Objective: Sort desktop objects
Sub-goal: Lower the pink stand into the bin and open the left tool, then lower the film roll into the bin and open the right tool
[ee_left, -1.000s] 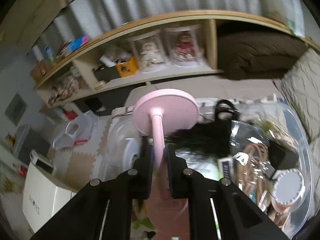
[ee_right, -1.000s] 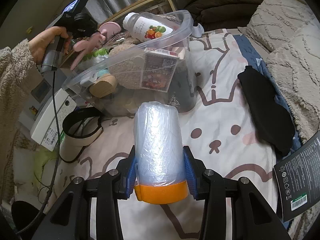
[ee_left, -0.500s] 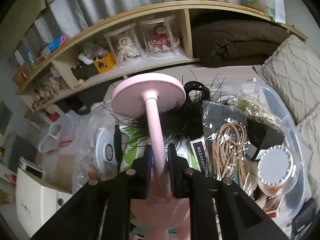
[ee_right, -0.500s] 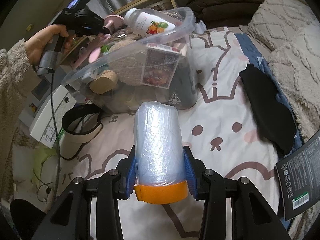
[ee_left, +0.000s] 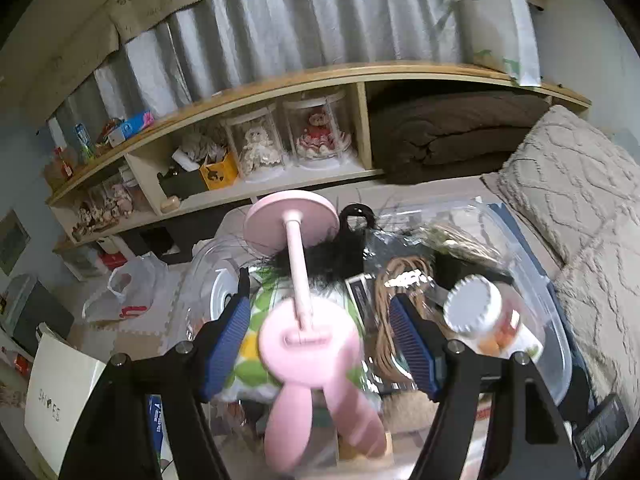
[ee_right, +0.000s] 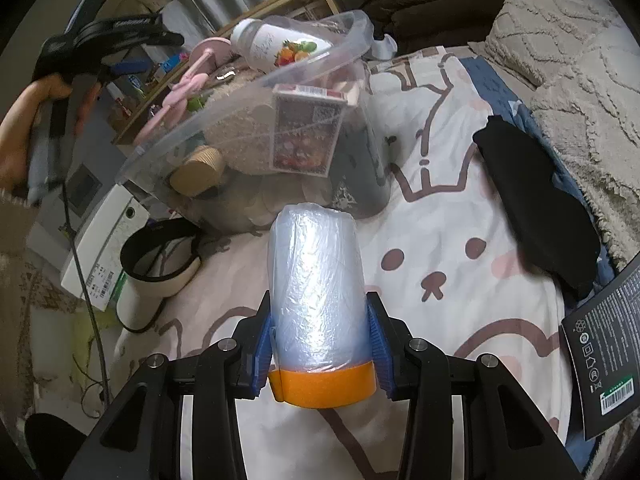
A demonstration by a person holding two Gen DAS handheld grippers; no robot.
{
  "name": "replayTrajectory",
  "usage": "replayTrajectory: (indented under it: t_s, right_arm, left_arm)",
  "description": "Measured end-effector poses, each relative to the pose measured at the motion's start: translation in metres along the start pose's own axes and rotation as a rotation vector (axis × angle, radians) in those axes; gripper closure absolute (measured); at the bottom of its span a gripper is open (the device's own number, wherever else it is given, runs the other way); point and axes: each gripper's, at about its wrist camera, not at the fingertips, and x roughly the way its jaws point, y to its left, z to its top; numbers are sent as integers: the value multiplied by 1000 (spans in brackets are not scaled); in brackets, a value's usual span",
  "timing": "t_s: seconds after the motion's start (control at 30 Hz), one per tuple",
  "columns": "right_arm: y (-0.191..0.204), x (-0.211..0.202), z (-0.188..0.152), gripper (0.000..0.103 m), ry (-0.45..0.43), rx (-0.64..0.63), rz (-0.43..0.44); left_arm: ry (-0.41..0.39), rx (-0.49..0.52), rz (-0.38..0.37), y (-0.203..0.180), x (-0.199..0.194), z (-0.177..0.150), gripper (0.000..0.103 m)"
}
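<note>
You are over a bed with a cartoon-print sheet (ee_right: 452,216), a wooden shelf (ee_left: 256,96) behind it and a clear bin (ee_right: 248,120) heaped with odds and ends at the head. Your left claw (ee_left: 320,332) has just been opening: its blue pads stand clear on either side of the pink stand (ee_left: 304,312), which lies loose on the pile in the bin, stem running away from you, round base at the far end. Your right claw (ee_right: 320,344) is clenched on the film roll (ee_right: 316,292), orange end towards you, long axis straight ahead along the fingers. The bin lies ahead and to the left of that roll, so the right hand likely goes next. In the way: the white bottle (ee_right: 280,46) on the rim, a card box (ee_right: 308,128) against the near wall, and your left hand (ee_right: 24,120) beside the bin.
</note>
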Motion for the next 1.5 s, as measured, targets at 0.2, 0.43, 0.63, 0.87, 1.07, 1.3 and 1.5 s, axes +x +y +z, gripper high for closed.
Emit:
replayTrajectory:
  t_s: [0.2, 0.43, 0.63, 0.87, 1.07, 1.3, 1.5]
  right_arm:
    - [4, -2, -3, 60, -9, -4, -18]
    - [23, -15, 6, 60, -77, -51, -34]
    - [58, -23, 30, 60, -127, -128, -10]
    - [86, -11, 67, 60, -113, -233, -36]
    - [106, 11, 114, 60, -53, -209, -21]
    - [144, 45, 185, 60, 5, -212, -76]
    - [156, 85, 233, 60, 13, -186, -129]
  left_arm:
    - [40, 8, -29, -5, -19, -27, 31]
    - [32, -66, -75, 19, -48, -66, 31]
    - [0, -92, -83, 37, -61, -103, 31]
    - [-21, -80, -113, 50, -67, -124, 31]
    - [-49, -94, -118, 61, -69, -132, 31]
    - [-39, -143, -174, 74, -60, -133, 31]
    - [-26, -144, -209, 73, -56, -134, 31]
